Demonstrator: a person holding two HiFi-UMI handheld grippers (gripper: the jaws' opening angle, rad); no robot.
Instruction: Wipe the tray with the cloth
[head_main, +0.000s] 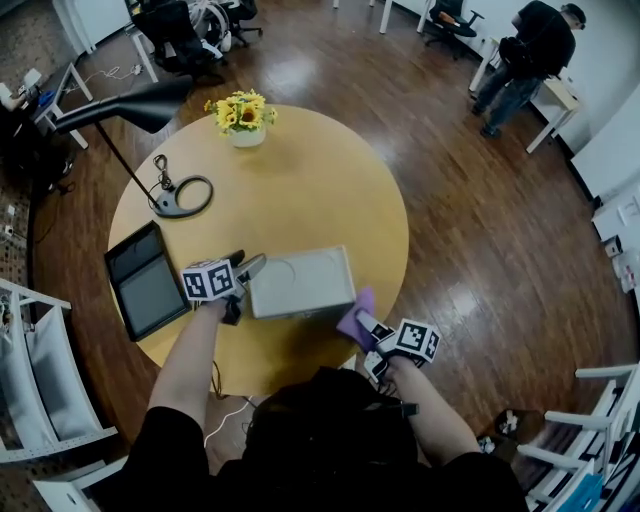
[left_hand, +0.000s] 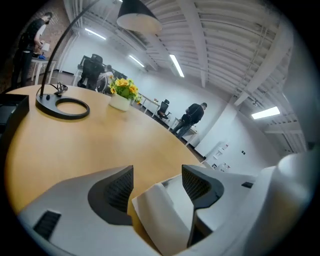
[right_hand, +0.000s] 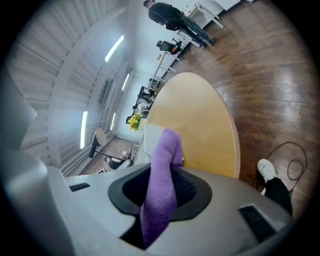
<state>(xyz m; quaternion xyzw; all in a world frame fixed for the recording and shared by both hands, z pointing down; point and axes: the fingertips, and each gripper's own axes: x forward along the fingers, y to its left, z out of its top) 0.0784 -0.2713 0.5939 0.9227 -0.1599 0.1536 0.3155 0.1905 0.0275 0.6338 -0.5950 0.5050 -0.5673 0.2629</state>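
A grey rectangular tray (head_main: 301, 283) lies on the round wooden table (head_main: 300, 190) near its front edge. My left gripper (head_main: 250, 268) is at the tray's left end. In the left gripper view its jaws stand wide around a corner of the tray (left_hand: 162, 215), and bare wood shows between the left pad (left_hand: 117, 190) and the tray wall. My right gripper (head_main: 370, 326) is at the tray's front right corner, shut on a purple cloth (head_main: 355, 316). In the right gripper view the cloth (right_hand: 167, 150) stands up between the pads, with the tray (right_hand: 145, 140) just beyond.
A black tablet-like device (head_main: 147, 280) lies left of the tray. A black lamp with a ring base (head_main: 182, 196) and a pot of yellow flowers (head_main: 243, 115) stand farther back. A person (head_main: 535, 50) stands at a desk far right. White racks flank me.
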